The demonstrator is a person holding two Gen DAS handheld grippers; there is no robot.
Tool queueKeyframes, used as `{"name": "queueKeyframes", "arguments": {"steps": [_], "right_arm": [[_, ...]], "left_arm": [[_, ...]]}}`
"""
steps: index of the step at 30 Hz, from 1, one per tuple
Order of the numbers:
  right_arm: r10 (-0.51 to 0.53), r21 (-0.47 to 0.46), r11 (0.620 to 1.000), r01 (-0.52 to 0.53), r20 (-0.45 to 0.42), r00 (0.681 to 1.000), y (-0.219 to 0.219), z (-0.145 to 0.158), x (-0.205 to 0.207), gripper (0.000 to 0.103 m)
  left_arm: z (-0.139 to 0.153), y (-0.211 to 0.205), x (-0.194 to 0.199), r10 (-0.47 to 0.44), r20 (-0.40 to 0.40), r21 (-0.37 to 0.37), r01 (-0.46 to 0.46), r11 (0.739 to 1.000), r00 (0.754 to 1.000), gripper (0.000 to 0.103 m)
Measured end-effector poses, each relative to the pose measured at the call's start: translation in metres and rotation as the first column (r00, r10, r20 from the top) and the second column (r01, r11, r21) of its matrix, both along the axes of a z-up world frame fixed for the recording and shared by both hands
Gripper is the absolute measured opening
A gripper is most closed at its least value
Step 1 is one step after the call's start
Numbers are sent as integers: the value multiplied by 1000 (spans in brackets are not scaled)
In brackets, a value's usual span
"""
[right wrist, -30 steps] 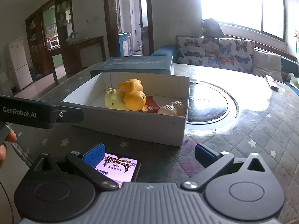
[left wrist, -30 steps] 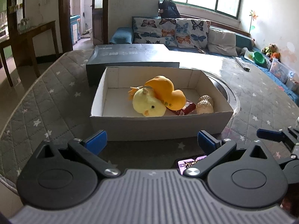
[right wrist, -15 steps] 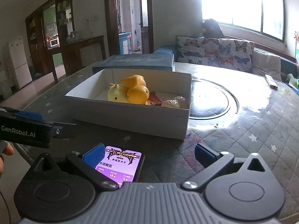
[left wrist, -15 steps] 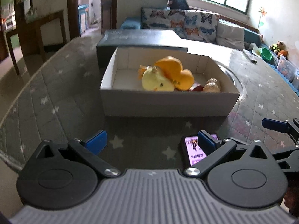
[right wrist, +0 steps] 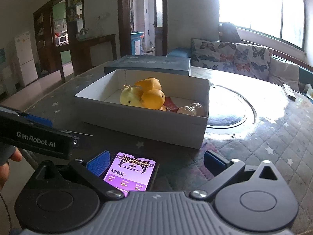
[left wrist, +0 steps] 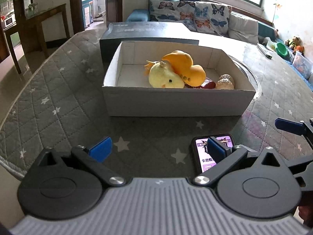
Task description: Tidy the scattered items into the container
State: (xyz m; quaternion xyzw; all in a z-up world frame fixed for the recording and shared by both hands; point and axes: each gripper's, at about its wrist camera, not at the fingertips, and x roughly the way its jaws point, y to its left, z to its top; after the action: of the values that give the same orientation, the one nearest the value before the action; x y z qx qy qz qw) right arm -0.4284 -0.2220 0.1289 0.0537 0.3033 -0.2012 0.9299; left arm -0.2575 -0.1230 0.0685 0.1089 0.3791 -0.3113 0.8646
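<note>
Looking into a lived-in home, a living room opening toward a kitchen. Showing it: sofa (left wrist: 205, 21) lining the window wall, carrying butterfly-print cushions (right wrist: 230, 56); quilted star-patterned table cover (left wrist: 49, 90) lying over a round dining table; white fridge (right wrist: 25, 58) and microwave (right wrist: 63, 39) standing beyond the doorway; plush toys (left wrist: 295, 43) sitting against the far wall.

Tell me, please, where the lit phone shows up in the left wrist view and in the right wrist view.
Left wrist: the phone lies at lower right, partly behind the right fingertip.
Right wrist: the phone lies at lower centre-left, just inside the left fingertip.
Shared landmark: the white box sits beyond it on the table.
</note>
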Motion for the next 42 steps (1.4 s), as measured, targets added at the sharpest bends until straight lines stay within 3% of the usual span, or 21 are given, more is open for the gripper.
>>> {"name": "queueKeyframes", "arguments": {"steps": [21, 42], "right_arm": [[44, 56, 998, -41, -43, 998, -29, 7, 31, 103], [85, 84, 993, -79, -61, 995, -42, 13, 59, 103]], "left_arm": [[-2, -35, 43, -6, -38, 119, 11, 993, 999, 103], [2, -38, 72, -34, -102, 127, 47, 991, 994, 103]]}}
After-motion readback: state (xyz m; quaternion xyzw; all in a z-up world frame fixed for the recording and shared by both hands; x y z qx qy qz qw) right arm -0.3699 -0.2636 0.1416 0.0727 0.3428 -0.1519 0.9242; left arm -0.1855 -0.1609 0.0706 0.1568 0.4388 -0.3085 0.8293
